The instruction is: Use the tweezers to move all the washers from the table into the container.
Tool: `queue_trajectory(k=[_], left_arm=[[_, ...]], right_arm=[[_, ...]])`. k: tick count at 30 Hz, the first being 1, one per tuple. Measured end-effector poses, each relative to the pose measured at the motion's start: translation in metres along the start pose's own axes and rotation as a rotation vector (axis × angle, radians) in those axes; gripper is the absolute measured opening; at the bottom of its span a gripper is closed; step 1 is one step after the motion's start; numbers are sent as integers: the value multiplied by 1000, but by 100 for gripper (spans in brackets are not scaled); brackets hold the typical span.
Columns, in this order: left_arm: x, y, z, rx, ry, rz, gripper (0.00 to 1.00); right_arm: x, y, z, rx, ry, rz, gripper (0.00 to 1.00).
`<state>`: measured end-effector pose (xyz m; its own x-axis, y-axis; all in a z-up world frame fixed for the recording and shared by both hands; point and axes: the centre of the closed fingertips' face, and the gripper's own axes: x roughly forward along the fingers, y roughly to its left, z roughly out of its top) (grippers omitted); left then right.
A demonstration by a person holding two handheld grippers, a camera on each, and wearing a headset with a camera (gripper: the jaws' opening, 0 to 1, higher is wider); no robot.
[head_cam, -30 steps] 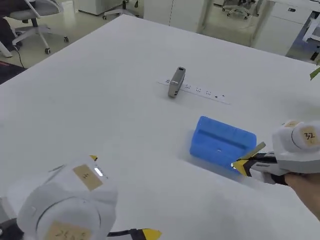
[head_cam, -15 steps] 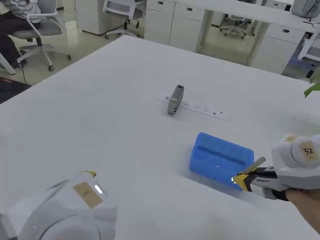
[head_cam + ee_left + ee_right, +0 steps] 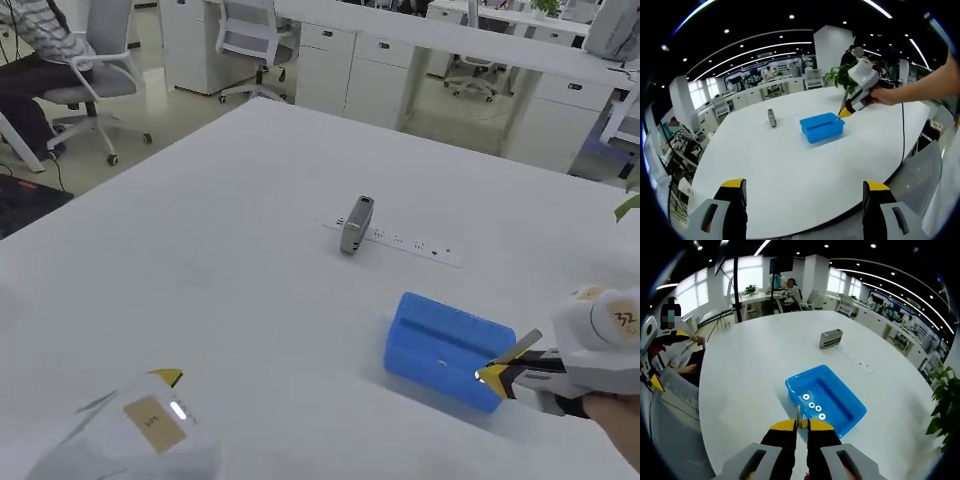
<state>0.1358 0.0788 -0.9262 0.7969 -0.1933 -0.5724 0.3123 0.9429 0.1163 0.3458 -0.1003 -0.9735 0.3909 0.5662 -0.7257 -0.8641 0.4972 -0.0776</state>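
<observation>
Left tool point(image 3: 803, 185) is nearest, low at the counter point(image 3: 200, 260) edge. Its two yellow-tipped jaws stand wide apart w/ nothing btw. them. In head view it sits at bottom left, blurred.

Right tool point(image 3: 799, 424) is more forward and to the right, carried by a hand point(image 3: 881, 95). Its jaws are together, clamped on the tweezers point(image 3: 798, 415), a thin metal piece that comes out btw. the yellow tips. In right gripper view the tweezers' end lies over the near rim of the container point(image 3: 845, 402); if it touches the rim, cannot tell. The tweezers' own tips are too small to see if they hold sth.

The container is a blue rectangular tray, open on top, flat on the counter just in front of the right tool. Inside, 4 washers point(image 3: 811, 404) lie on its floor in a short diagonal row, along the wall nearer to the tool. They are close to each other but apart.

Further, approx. in the mid of the counter, a small grey box point(image 3: 355, 223) stands. Just beside it a flat white strip point(image 3: 410, 241) w/ small dark marks runs to the right on the surface.

Bkgd: white desks and office chairs point(image 3: 245, 35) beyond the far edge, and a green plant point(image 3: 944, 390) at the right side.
</observation>
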Motion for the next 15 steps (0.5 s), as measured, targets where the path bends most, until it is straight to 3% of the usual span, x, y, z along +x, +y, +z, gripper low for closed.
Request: queue_trajectory(k=[8,15], left_arm=[[1,0,0,4,9,16,98],[3,0,-1,-4,23,29,98]], right_arm=[[9,-28,2,54,-6,-37,3],[27,-39,-6,83,24,-30,3]])
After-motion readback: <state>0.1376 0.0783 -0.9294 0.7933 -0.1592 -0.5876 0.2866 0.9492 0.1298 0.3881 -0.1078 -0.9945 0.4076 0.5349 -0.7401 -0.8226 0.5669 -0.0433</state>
